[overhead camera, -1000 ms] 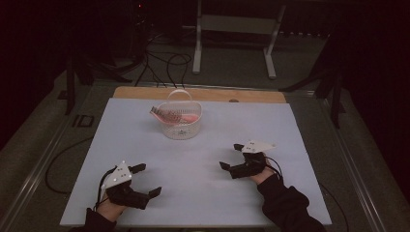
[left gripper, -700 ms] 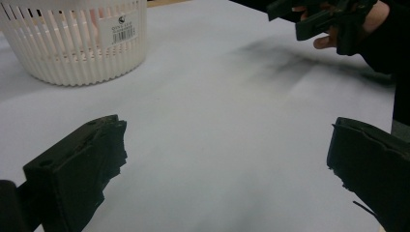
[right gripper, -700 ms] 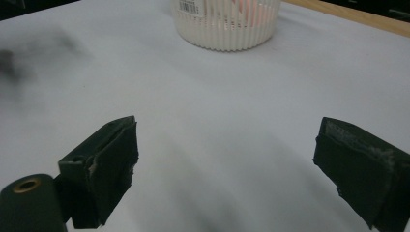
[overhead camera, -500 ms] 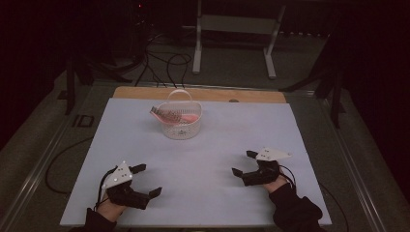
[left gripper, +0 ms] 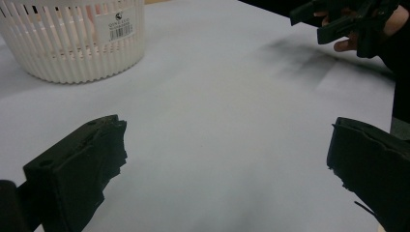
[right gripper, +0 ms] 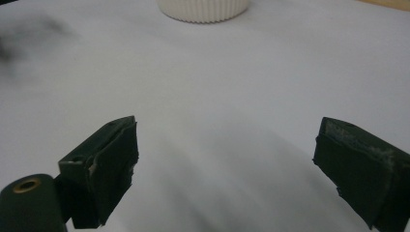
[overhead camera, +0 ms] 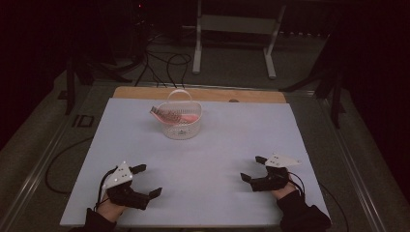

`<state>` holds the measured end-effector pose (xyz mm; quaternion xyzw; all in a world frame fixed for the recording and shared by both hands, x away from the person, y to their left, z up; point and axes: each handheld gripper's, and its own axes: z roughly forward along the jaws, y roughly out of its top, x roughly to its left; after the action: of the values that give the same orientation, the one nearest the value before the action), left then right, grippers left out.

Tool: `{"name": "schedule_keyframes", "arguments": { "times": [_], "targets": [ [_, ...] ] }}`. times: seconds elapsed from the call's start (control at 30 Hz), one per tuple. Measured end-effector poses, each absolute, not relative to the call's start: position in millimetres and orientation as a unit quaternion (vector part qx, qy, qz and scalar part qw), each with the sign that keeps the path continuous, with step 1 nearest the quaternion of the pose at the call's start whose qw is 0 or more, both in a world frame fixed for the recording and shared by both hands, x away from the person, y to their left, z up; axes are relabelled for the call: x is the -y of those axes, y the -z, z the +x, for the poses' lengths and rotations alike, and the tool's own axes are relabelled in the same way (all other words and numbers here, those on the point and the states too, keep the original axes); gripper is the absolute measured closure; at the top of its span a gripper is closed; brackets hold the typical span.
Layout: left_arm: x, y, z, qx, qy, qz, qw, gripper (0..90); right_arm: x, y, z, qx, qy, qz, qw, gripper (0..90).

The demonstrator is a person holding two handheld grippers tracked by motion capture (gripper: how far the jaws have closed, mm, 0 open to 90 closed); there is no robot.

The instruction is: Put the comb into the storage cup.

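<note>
A white slatted basket with a handle stands at the far middle of the white table sheet; a pink-and-grey thing lies across its top. The basket fills the upper left of the left gripper view, and its base shows at the top of the right gripper view. My left gripper rests open near the front left edge, nothing between its jaws. My right gripper rests open at the front right, also empty. The right gripper appears far off in the left gripper view.
A bare wooden strip runs along the table's far edge. Beyond it lie cables on the floor and a metal stand. A cable trails off the table's left side.
My right gripper has pulled back toward the front right corner of the sheet and stays open. The left gripper and the basket have not moved.
</note>
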<state>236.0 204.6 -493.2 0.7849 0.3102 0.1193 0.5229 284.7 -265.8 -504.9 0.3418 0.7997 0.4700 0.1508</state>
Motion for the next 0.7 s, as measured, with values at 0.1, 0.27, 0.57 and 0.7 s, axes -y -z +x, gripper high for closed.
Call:
{"name": "schedule_keyframes", "arguments": {
  "times": [0.1,0.27,0.57,0.7],
  "targets": [
    [-205,493,236,-0.311,-0.12,0.785,0.522,0.0,270,507,282,-0.799,-0.467,0.348,0.15,8.8],
    [-205,494,236,-0.31,-0.119,0.785,0.522,0.0,277,510,278,-0.799,-0.461,0.356,0.15,8.9],
    [-203,496,236,-0.309,-0.116,0.79,0.518,0.0,274,514,282,-0.801,-0.46,0.351,0.157,8.9],
    [-203,496,236,-0.308,-0.117,0.789,0.518,0.0,272,514,282,-0.802,-0.46,0.348,0.154,8.9]
  ]
}}
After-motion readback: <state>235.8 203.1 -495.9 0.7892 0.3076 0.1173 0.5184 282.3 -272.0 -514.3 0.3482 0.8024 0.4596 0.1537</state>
